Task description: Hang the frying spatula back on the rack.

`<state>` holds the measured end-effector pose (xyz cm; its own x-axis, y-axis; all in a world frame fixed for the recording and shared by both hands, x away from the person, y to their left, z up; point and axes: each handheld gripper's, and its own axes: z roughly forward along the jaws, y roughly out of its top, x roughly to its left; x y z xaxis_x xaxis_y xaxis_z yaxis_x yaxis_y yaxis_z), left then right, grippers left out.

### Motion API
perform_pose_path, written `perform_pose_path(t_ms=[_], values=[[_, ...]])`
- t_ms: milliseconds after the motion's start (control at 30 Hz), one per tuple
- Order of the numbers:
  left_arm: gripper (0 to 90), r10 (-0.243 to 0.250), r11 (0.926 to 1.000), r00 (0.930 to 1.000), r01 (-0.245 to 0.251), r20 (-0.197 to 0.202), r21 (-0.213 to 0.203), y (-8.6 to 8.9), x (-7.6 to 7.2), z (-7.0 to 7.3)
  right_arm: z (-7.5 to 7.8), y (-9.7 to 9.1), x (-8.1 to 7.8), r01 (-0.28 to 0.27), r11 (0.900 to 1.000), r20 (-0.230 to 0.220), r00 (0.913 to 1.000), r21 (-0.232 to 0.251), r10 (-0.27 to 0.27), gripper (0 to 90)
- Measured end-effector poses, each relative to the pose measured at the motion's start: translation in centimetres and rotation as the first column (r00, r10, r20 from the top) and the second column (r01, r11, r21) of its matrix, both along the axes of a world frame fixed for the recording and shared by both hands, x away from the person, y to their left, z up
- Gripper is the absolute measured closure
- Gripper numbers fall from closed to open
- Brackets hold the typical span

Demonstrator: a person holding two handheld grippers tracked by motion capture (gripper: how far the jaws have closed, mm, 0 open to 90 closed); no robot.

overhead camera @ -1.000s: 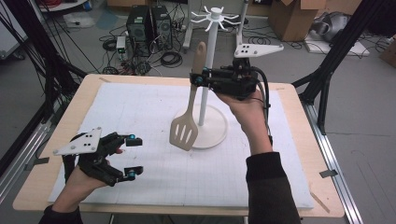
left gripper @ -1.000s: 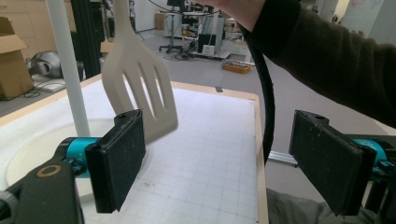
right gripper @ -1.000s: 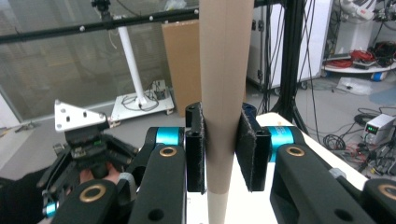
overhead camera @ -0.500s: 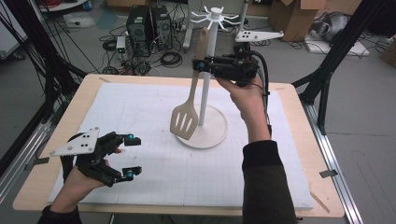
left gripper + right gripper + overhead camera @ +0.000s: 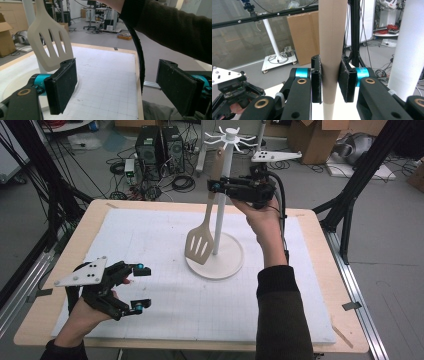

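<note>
**Slotted spatula held upright beside the rack pole**

High view: the right hand-held gripper [image 5: 216,185] pinches the handle of the slotted spatula [image 5: 200,246]. Its long axis runs near vertical, blade down, handle up towards the hooks of the white utensil rack [image 5: 220,265]. The blade hangs above the rack's round base on the counter [image 5: 320,285]. Compared with a second ago, the spatula is higher and closer to the pole. The left hand-held gripper [image 5: 138,287] rests near the counter's front left, jaws spread, holding nothing.

Left gripper view: the spatula blade [image 5: 50,45] hangs beyond the spread jaws.

Right gripper view: pads clamp the beige handle [image 5: 330,50], the pole just beside.

Right hand-held gripper [image 5: 216,185] lifted spatula [image 5: 201,245] higher, nearer rack top [image 5: 229,135]
</note>
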<state>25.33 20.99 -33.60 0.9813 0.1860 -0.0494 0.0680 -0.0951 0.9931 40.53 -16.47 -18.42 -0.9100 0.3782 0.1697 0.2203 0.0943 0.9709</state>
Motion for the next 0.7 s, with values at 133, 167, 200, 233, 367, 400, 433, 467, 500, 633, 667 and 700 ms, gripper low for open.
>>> perform_pose_path(t_ms=[133,167,200,233,367,400,433,467,500,633,667,700], values=[[17.6,-0.003,1.0000,1.0000,0.003,0.002,0.000,0.0,0.0,0.0,-0.1,0.0,0.2,0.016,0.9999,0.009,0.9998,-0.003,-0.016,74.8],[17.6,-0.005,1.0000,1.0000,0.005,0.004,-0.003,0.1,0.1,0.0,-0.1,0.0,0.3,0.021,0.9998,0.014,0.9997,-0.005,-0.021,74.8],[17.6,-0.002,1.0000,1.0000,0.002,0.002,-0.003,0.1,0.1,0.0,-0.2,-0.1,0.4,0.025,0.9997,0.014,0.9996,-0.006,-0.025,74.8],[17.6,-0.002,1.0000,1.0000,0.002,0.002,-0.003,0.1,0.1,0.0,-0.2,-0.1,0.4,0.025,0.9997,0.014,0.9996,-0.006,-0.025,74.8],[17.4,-0.011,0.9999,0.9999,0.011,-0.002,-0.007,0.1,0.2,-0.2,-0.3,0.0,0.5,0.037,0.9990,0.026,0.9990,-0.024,-0.037,74.6],[17.3,-0.009,0.9999,1.0000,0.009,-0.002,-0.007,0.2,0.2,-0.2,-0.3,0.0,0.5,0.038,0.9990,0.026,0.9990,-0.026,-0.037,74.5],[17.3,-0.009,0.9999,1.0000,0.009,-0.002,-0.007,0.2,0.2,-0.2,-0.3,0.0,0.5,0.044,0.9988,0.027,0.9987,-0.024,-0.043,74.3],[17.3,-0.007,1.0000,1.0000,0.007,-0.002,-0.006,0.2,0.2,-0.2,-0.4,0.0,0.5,0.046,0.9987,0.029,0.9985,-0.022,-0.046,73.9],[17.3,-0.007,1.0000,1.0000,0.007,-0.002,-0.006,0.2,0.2,-0.2,-0.4,0.0,0.4,0.048,0.9987,0.031,0.9984,-0.020,-0.047,73.2],[17.3,-0.006,1.0000,1.0000,0.006,-0.005,-0.006,0.1,0.2,-0.2,-0.8,-0.3,0.4,0.080,0.9968,0.016,0.9967,0.007,-0.080,59.5],[17.3,-0.007,1.0000,1.0000,0.007,-0.004,-0.002,0.1,0.2,-0.2,-1.0,-0.4,0.4,0.081,0.9967,0.017,0.9965,0.002,-0.081,56.8],[17.3,-0.009,1.0000,1.0000,0.009,-0.004,-0.001,0.2,0.2,-0.2,-1.1,-0.5,0.3,0.091,0.9958,0.017,0.9957,-0.002,-0.091,53.2]])
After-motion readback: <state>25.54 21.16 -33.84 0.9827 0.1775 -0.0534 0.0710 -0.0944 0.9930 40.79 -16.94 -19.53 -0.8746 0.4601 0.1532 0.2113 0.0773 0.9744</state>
